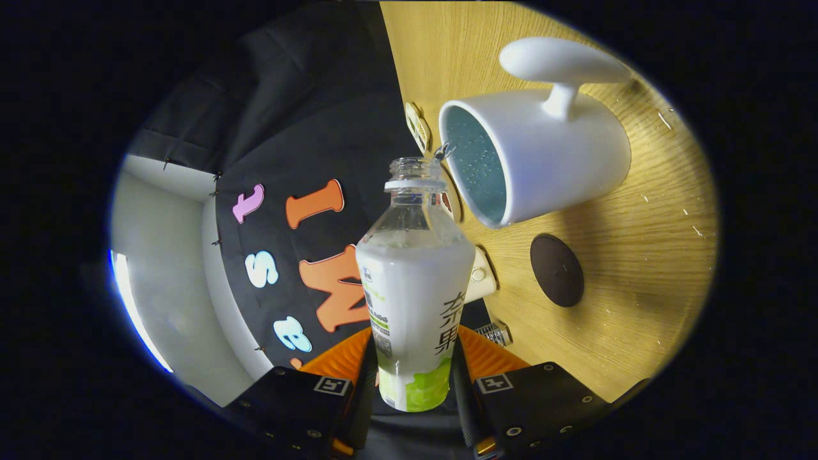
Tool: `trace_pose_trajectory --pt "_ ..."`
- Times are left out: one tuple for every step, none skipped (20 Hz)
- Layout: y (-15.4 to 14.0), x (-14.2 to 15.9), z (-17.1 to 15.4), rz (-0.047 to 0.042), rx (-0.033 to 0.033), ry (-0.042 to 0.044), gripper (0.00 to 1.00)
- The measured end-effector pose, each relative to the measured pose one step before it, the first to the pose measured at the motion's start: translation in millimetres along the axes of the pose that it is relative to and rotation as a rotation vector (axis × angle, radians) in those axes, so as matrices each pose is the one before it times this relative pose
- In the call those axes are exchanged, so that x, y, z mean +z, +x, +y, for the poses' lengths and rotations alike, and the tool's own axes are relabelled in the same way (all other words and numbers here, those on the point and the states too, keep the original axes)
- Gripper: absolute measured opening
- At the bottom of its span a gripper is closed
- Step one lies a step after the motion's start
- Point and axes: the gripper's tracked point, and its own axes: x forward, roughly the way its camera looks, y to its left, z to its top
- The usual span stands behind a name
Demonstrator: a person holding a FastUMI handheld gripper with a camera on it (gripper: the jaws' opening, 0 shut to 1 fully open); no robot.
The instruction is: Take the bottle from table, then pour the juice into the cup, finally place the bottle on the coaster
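- Clear plastic bottle (414, 300), cap off, is pinched low on its body between both fingers of the gripper (414, 383).
- White juice fills the body up to the shoulder; the open neck lies just beside the rim of the white cup (543, 160) on the wooden table (639, 287).
- The view is rolled: judged as the pouring step. Keep the mouth over the cup's opening and tip slowly.
- Dark round coaster (556, 269) lies near the cup, beside the bottle.

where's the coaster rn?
Gripper view: the coaster lies on the wooden table, beyond the tongs, just past the held bottle and beside the white cup.
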Motion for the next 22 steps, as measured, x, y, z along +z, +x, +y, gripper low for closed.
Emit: trace_pose_trajectory --pt "-0.03 0.67 0.89 -0.0009 0.00276 0.00913 0.57" --pt "-0.21 -0.21 -0.4 -0.00273 -0.00052 0.00603 0.57" --pt "1.66 -0.63 0.73 -0.00156 0.00053 0.00388 0.57" --pt "0.47 -0.21 2.83 -0.00178 0.00171 0.00437 0.57" --pt "1.92 -0.97 3.21 -0.00107 0.00377 0.00502 0.57" --pt "0.1 0.63 2.27 -0.00251 0.00254 0.0043 0.57" --pt "1.28 0.31 2.05 -0.00154 0.00194 0.00562 0.57" --pt "-1.53 1.51 2.56 -0.00261 0.0042 0.0066 0.57" --pt "0.37 0.24 1.69 -0.00132 0.00263 0.0061 0.57" --pt "-0.44 0.53 2.07 -0.00256 0.00189 0.00593 0.57" --pt "0.17 0.64 0.83 -0.00004 0.00115 0.0055 0.57" --pt "-2.05 2.15 0.97 -0.00304 0.00235 0.00656 0.57" --pt "1.3 0.0 0.15 -0.00178 0.0006 0.00923 0.57" --pt "-0.21 1.93 1.31 -0.00191 0.00344 0.00821 0.57" --pt "0.93 0.16 0.56 -0.00208 0.00102 0.01003 0.57" --pt "0.92 0.44 1.98 -0.00258 0.00195 0.01061 0.57" --pt "-0.17 0.44 0.55 -0.00136 0.00467 0.0085 0.57" --pt "-0.26 0.51 2.02 -0.00202 0.00467 0.01001 0.57" --pt "0.07 0.77 1.02 -0.00353 0.00553 0.00984 0.57" --pt "-0.38 1.84 2.37 -0.00167 0.00567 0.01144 0.57" --pt "0.62 0.66 1.16 -0.00294 0.00523 0.01073 0.57" --pt "-0.58 -0.32 2.97 -0.00061 0.00689 0.01133 0.57"
